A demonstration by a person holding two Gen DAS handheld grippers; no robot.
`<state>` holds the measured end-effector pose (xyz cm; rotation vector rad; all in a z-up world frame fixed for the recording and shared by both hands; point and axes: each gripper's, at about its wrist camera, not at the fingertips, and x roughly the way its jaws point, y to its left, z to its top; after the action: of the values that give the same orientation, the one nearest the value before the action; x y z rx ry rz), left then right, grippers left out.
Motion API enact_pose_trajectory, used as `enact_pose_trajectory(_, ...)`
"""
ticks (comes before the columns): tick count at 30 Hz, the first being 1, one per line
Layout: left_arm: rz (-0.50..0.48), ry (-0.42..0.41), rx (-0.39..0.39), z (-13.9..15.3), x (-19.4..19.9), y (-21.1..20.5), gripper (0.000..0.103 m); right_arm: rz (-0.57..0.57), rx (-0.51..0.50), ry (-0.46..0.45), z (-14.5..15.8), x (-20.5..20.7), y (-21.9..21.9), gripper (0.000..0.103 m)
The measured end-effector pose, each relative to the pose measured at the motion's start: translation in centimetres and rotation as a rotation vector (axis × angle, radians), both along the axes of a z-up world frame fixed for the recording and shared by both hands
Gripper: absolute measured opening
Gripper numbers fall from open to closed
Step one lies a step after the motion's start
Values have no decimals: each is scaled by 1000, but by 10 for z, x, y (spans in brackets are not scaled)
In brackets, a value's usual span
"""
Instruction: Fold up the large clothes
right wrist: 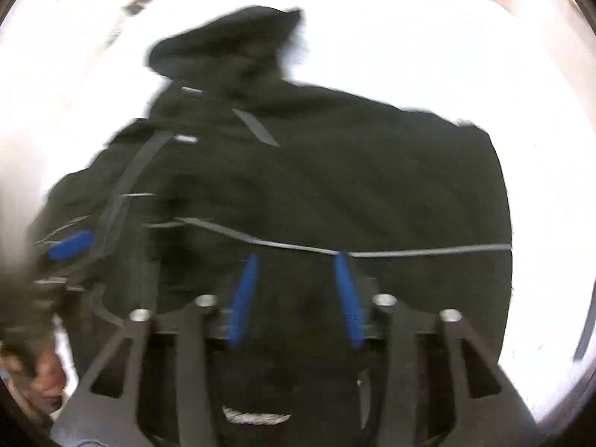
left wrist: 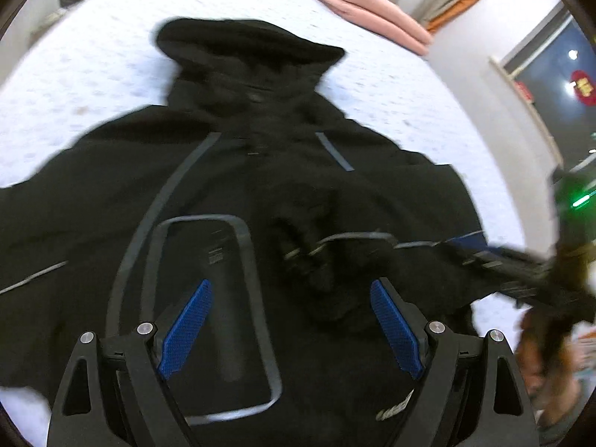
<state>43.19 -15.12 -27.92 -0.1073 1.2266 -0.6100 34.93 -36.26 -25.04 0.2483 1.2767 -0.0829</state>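
So the black hooded jacket (left wrist: 260, 193) is laid out flat on the bed (left wrist: 93, 59), hood (left wrist: 246, 44) pointing toward the far edge where a folded pink blanket (left wrist: 368, 11) sits near the far right corner. It's spread face up with the grey seam tape and a big grey-outlined pocket (left wrist: 208, 298) showing, which makes sense for a fold: you want it flat and roughly square to the bed before you bring the sides in. One sleeve looks already brought across the chest, ending in a bunched cuff (left wrist: 316, 260) around the middle of the body, though it's blurry so I can't be sure how neatly it lies. The left tool (left wrist: 290, 327) hangs over the lower half of the jacket with its blue pads spread wide and nothing between them, just fabric underneath; I'd guess it's lining up for a grab near the hem. The right tool (right wrist: 296, 294) is over the right side of the jacket by a thin grey seam line (right wrist: 409, 251), pads only a narrow gap apart and easing open, and as far as I can see no cloth is pinched between them. From the left camera it shows as a dark blur at the near right edge of the bed. Fold is barely started, I'd say.
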Motion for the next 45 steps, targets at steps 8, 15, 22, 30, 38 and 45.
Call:
enact_pose_trajectory(8, -66, 153, -42, -54, 29, -30, 39, -40, 66, 116, -73, 9, -6, 9)
enact_pose_trajectory(15, -54, 97, -151, -26, 29, -13, 18, -59, 125, 107, -46, 0, -28, 10)
enact_pose_trajectory(22, 81, -39, -143, 32, 36, 68, 18, 28, 152, 24, 3, 7, 6, 23)
enact_pose_trajectory(30, 234, 4, 54, -4, 47, 166, 20, 69, 51, 34, -3, 12, 34, 44)
enact_pose_trajectory(38, 243, -12, 238, -21, 26, 160, 56, 87, -125, 182, -58, 40, 51, 45)
enact_pose_trajectory(45, 124, -97, 74, 37, 3, 141, 56, 133, -50, 95, -22, 36, 65, 45)
